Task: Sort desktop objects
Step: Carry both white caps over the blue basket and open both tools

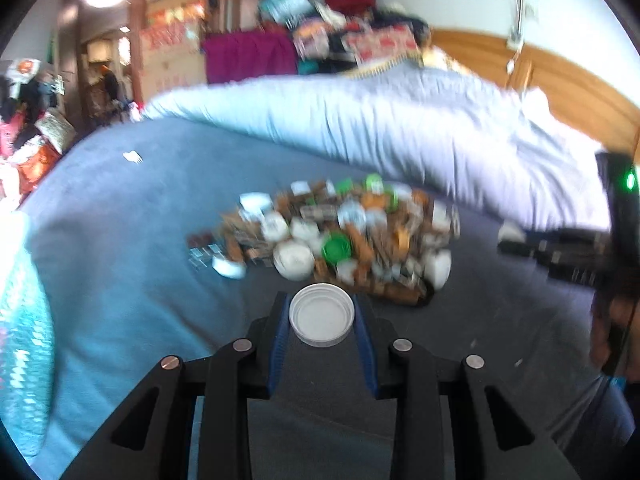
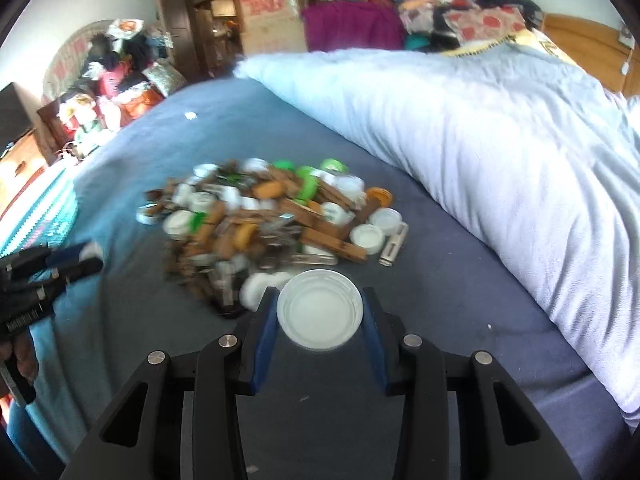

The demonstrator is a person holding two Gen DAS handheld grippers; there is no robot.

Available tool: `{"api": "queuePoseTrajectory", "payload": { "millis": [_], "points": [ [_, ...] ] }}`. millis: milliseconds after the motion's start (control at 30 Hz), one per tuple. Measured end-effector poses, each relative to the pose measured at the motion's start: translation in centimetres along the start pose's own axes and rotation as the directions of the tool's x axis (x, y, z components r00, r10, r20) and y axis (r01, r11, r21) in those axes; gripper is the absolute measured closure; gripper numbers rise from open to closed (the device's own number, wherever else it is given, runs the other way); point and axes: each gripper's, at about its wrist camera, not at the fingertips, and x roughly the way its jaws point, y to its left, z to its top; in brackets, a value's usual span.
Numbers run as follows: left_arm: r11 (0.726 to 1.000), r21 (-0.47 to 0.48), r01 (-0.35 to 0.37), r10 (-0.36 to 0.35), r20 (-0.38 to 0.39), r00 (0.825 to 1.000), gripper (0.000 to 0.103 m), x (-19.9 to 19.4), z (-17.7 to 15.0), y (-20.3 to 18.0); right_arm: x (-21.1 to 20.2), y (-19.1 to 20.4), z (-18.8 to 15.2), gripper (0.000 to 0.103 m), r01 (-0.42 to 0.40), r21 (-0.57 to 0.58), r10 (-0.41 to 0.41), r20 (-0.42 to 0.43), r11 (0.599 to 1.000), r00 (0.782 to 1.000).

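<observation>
A pile of small objects point(image 1: 332, 236) lies on the blue bedspread: white and green lids, orange caps, brown wooden pieces. The same pile shows in the right wrist view point(image 2: 264, 224). My left gripper point(image 1: 322, 314) is shut on a white lid point(image 1: 322, 315) and holds it just in front of the pile. My right gripper point(image 2: 320, 310) is shut on a larger white lid point(image 2: 320, 309), also just before the pile. Each gripper shows at the edge of the other's view, the right one point(image 1: 516, 240) and the left one point(image 2: 86, 254), each with something white at its tip.
A pale rumpled duvet point(image 2: 500, 152) lies along the right and far side of the pile. The blue bedspread point(image 1: 120, 240) stretches left to a teal patterned cloth point(image 1: 20, 320). A small white-grey tube point(image 2: 394, 246) lies beside the pile. Clutter and boxes stand beyond the bed.
</observation>
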Motion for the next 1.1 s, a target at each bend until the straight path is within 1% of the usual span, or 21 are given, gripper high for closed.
{"api": "queuePoseTrajectory", "payload": {
  "millis": [167,300,400,633,733,867,1000,1100],
  "points": [
    [0.999,-0.023,-0.047,0.050,0.105,0.993,0.071,-6.2,1.9,1.2,-2.0,4.1,1.7,0.065,-0.050,-0.060,0.053,0.038,0.997,0.998],
    [0.995,-0.037,-0.096,0.100,0.144,0.985,0.071,-9.9,3.0,2.5,-3.9,7.4,3.4,0.065,-0.090,-0.105,0.098,0.079,0.990,0.992],
    [0.988,-0.053,-0.143,0.150,0.158,0.976,0.071,-12.5,3.1,3.8,-4.9,9.8,4.8,0.065,-0.115,-0.126,0.129,0.103,0.985,0.986],
    [0.969,-0.122,-0.217,0.235,0.167,0.957,0.071,-16.5,2.2,6.9,-6.9,14.8,7.1,0.065,-0.168,-0.194,0.195,0.135,0.967,0.971],
    [0.959,-0.157,-0.235,0.260,0.171,0.950,0.071,-17.9,1.8,8.4,-7.6,17.1,7.8,0.065,-0.188,-0.216,0.221,0.140,0.958,0.965],
    [0.946,-0.209,-0.250,0.285,0.159,0.945,0.071,-19.4,1.3,10.5,-8.3,19.8,8.7,0.065,-0.217,-0.235,0.255,0.144,0.947,0.956],
    [0.937,-0.220,-0.272,0.308,0.152,0.939,0.071,-20.5,1.4,12.0,-8.7,22.2,10.0,0.065,-0.238,-0.256,0.281,0.148,0.937,0.948],
    [0.929,-0.225,-0.295,0.330,0.141,0.933,0.071,-21.1,1.8,13.8,-9.1,24.4,11.6,0.064,-0.253,-0.278,0.303,0.153,0.927,0.941]
  ]
}}
